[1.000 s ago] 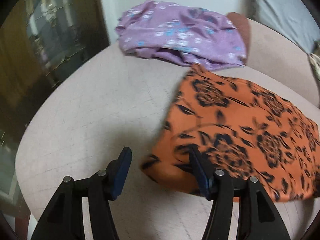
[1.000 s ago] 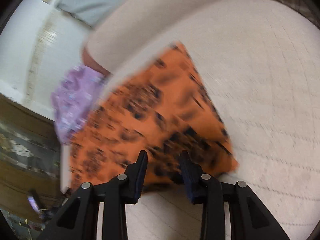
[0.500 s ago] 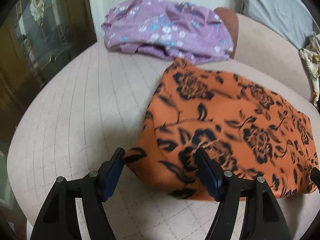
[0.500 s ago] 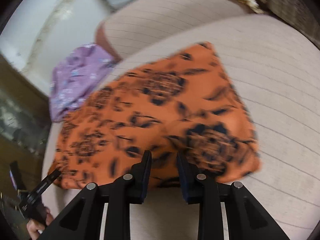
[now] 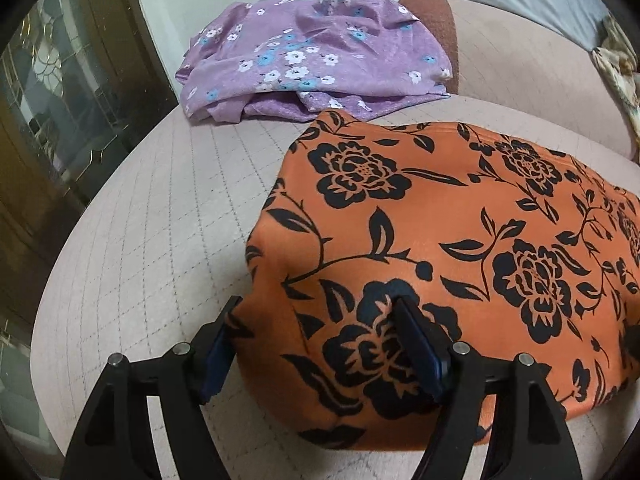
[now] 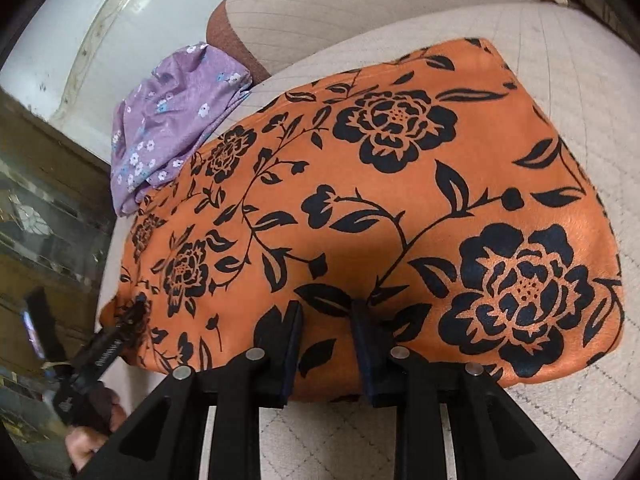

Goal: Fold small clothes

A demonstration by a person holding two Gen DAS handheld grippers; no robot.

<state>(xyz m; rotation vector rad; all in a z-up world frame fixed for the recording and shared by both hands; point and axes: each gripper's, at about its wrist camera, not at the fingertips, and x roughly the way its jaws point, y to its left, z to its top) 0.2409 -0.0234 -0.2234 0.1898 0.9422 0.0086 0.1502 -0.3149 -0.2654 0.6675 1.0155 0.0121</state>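
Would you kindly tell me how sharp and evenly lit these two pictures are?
Left wrist view: sharp, the orange floral cloth crisp, a soft shadow on the quilted cushion beside it, strong fisheye bending at the rim. Right wrist view: mostly sharp, slight smear at the left edge, a dim patch mid-cloth.

Orange cloth (image 5: 460,240) with black flowers, lilac cloth (image 5: 312,52) with white-blue blossoms

A quilted beige sofa seat (image 5: 152,216) meets its backrest (image 5: 520,52); a glass-fronted wooden cabinet (image 5: 60,92) stands beside it.
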